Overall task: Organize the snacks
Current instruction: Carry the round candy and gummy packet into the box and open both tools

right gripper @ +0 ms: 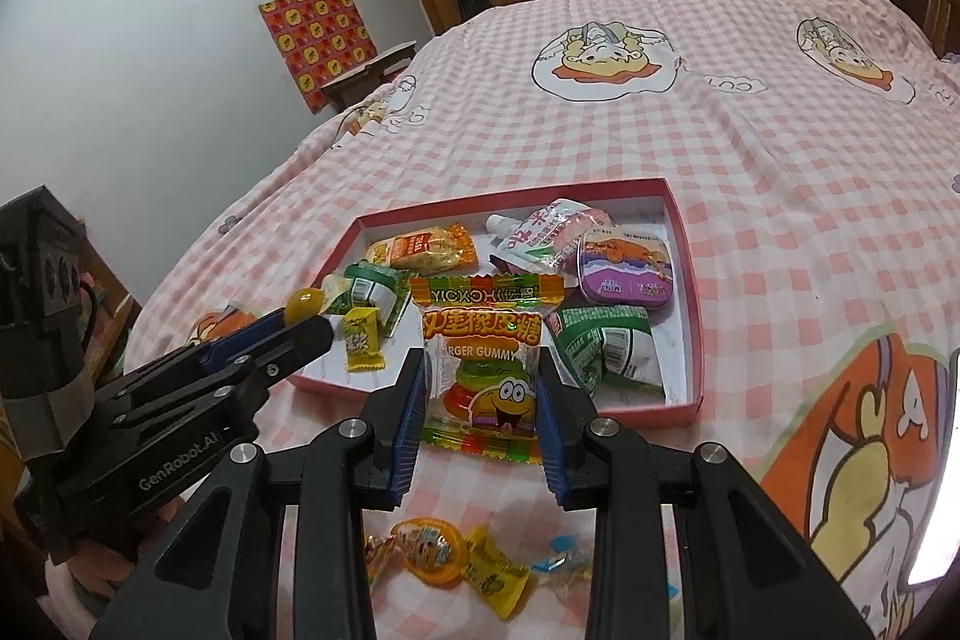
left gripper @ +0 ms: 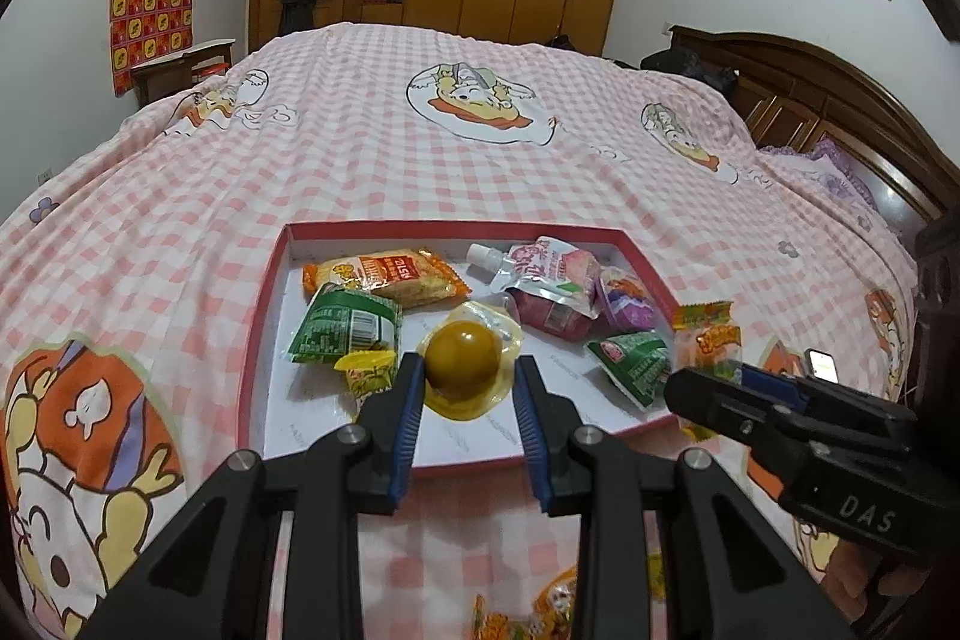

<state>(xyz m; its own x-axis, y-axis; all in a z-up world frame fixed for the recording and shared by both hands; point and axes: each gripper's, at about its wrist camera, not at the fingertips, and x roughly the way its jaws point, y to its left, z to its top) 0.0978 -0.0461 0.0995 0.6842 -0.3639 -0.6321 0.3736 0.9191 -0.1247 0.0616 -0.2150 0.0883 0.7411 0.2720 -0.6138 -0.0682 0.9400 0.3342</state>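
Snacks were being gathered into a shallow red box [left gripper: 258,334] that lay on the pink checked bed [left gripper: 480,148], the largest surface in both views. Inside the box, judged already sorted, lay an orange cracker packet [left gripper: 390,274], a white spouted pouch [left gripper: 540,265], a purple tin [right gripper: 624,268], two green packets [left gripper: 342,328] [right gripper: 606,340] and a small yellow candy [left gripper: 367,370]. The burger gummy bag [right gripper: 480,364] hung over the near edge of the box, gripped from both sides by the fingers of the right gripper [right gripper: 480,394], which were closed on its clear wrapper. The jelly cup [left gripper: 465,361], a dome of amber jelly in a clear shell with a yellow rim, was held likewise by the left gripper [left gripper: 465,388], its fingers pressed against the cup's sides above the box floor. Both items therefore appeared to be in transit and not yet set down; release into a bare part of the box seemed the step in hand. Smaller work remained nearer the person: on the bed short of the box lay a round orange-rimmed sweet [right gripper: 429,550], a yellow wrapped candy [right gripper: 498,577] and a pale blue wrapped one [right gripper: 567,565], all apart from the box and unsorted. By this count the task stood past its midpoint, with two pieces in hand and at least three loose ones left to be collected.
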